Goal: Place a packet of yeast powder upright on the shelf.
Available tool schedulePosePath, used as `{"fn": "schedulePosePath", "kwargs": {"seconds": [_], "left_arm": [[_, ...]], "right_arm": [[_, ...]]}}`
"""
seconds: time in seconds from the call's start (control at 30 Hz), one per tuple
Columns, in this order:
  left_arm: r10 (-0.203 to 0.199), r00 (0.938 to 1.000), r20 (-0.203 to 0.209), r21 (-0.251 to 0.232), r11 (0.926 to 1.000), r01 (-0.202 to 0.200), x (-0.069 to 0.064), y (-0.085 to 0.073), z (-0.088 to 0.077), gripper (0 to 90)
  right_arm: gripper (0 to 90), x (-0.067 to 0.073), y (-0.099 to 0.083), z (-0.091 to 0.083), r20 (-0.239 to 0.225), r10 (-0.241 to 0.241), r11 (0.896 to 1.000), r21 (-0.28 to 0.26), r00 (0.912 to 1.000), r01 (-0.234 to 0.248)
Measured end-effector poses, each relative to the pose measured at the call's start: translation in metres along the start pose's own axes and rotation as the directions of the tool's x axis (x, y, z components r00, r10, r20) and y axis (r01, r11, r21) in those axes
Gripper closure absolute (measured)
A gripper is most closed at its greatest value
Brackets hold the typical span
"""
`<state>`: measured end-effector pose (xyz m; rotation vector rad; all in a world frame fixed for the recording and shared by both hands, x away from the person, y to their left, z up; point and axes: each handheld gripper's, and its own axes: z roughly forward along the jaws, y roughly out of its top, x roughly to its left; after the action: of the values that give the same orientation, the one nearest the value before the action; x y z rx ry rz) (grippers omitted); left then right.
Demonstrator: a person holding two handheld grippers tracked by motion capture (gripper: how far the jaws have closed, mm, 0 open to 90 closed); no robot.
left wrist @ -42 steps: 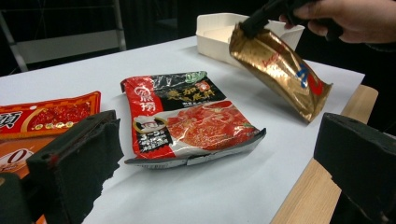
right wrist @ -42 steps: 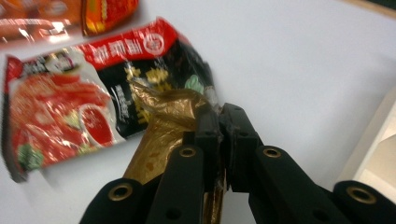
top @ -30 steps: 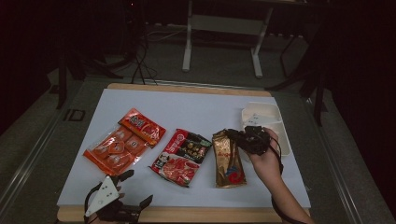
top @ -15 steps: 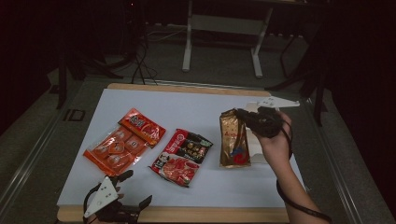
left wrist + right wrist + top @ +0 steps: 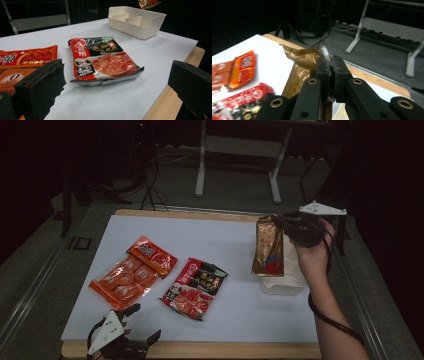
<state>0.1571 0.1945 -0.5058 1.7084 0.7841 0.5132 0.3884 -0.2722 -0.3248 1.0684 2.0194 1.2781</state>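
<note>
My right gripper (image 5: 285, 222) is shut on the top edge of a gold packet (image 5: 268, 249), which hangs lifted above the white divided bin (image 5: 282, 284) at the table's right. In the right gripper view the jaws pinch the crumpled gold packet (image 5: 303, 60). My left gripper (image 5: 131, 325) rests open at the table's front left edge, its jaws wide apart with nothing between them. Ahead of it lies a red and black packet (image 5: 103, 61); the white bin (image 5: 136, 21) stands beyond.
An orange packet (image 5: 134, 270) and the red and black packet (image 5: 195, 281) lie on the white sheet (image 5: 210, 240) left of centre. The wooden table edge (image 5: 225, 350) runs along the front. A metal stand (image 5: 237, 155) is on the floor behind.
My right hand has lifted the gold packet off the table and carried it up and to the right, over the white bin. The left gripper has stayed put.
</note>
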Motion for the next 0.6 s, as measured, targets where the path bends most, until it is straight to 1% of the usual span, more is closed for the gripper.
{"fn": "schedulePosePath", "kwargs": {"seconds": [0.03, 0.07, 0.1, 0.13, 0.2, 0.23, 0.3, 0.33, 0.37, 0.43, 0.5, 0.53, 0.6], "left_arm": [[0.0, 1.0, 0.0, 0.0, 1.0, 0.0, 0.0, 0.0, 0.0, 1.1], [-0.002, 1.0, -0.003, 0.001, 1.0, 0.002, -0.001, 0.0, 0.0, 1.1], [-0.001, 1.0, -0.005, 0.003, 1.0, 0.001, -0.001, 0.0, 0.0, 1.1], [-0.001, 1.0, -0.005, 0.004, 1.0, 0.001, -0.001, -0.001, 0.0, 1.1], [-0.005, 1.0, -0.008, 0.002, 1.0, 0.005, -0.002, -0.001, 0.0, 1.1], [-0.005, 1.0, -0.008, 0.002, 1.0, 0.005, -0.002, -0.001, 0.0, 1.1], [-0.005, 0.9999, -0.012, 0.0, 1.0, 0.005, -0.002, -0.001, -0.002, 1.1], [-0.006, 0.9999, -0.014, 0.0, 1.0, 0.006, -0.002, -0.002, -0.002, 1.1], [-0.008, 0.9998, -0.016, 0.0, 1.0, 0.008, -0.002, -0.002, -0.002, 1.1], [-0.007, 0.9998, -0.02, 0.003, 1.0, 0.008, -0.001, -0.002, -0.003, 1.1], [-0.011, 0.9997, -0.022, 0.001, 0.9999, 0.011, -0.001, -0.003, -0.004, 1.1], [-0.013, 0.9996, -0.024, 0.001, 0.9999, 0.013, -0.002, -0.003, -0.004, 1.1], [-0.009, 0.9996, -0.027, 0.002, 1.0, 0.009, -0.002, -0.003, -0.005, 1.1]], "right_arm": [[85.9, 0.0, 0.0, 0.0, 0.0, 0.0, 1.0, 0.0, 1.0, 0.0], [85.9, -0.003, 0.001, 0.0, 0.004, 0.0, 1.0, -0.006, 1.0, 0.0], [85.9, -0.01, 0.002, 0.0, -0.004, -0.004, 1.0, -0.014, 1.0, 0.004], [85.8, -0.012, 0.002, 0.0, -0.001, -0.003, 1.0, -0.018, 1.0, 0.003], [85.8, -0.017, 0.001, 0.001, 0.009, 0.005, 0.999, -0.036, 0.9999, -0.005], [85.8, -0.017, 0.001, 0.001, 0.009, 0.005, 0.999, -0.036, 0.9999, -0.005], [85.8, -0.023, 0.002, 0.003, 0.022, 0.012, 0.999, -0.043, 0.9997, -0.011], [85.8, -0.025, 0.002, 0.003, 0.032, 0.01, 0.999, -0.045, 0.9994, -0.009], [85.7, -0.028, 0.002, 0.004, 0.029, 0.004, 0.999, -0.047, 0.9996, -0.003], [85.6, -0.031, 0.003, 0.006, 0.05, -0.012, 0.999, -0.046, 0.9987, 0.014], [85.6, -0.036, 0.003, 0.008, 0.056, -0.015, 0.998, -0.052, 0.9983, 0.018], [85.7, -0.039, 0.003, 0.009, 0.069, -0.021, 0.998, -0.057, 0.9974, 0.025], [85.7, -0.044, 0.003, 0.011, 0.075, -0.019, 0.998, -0.062, 0.997, 0.024]]}}
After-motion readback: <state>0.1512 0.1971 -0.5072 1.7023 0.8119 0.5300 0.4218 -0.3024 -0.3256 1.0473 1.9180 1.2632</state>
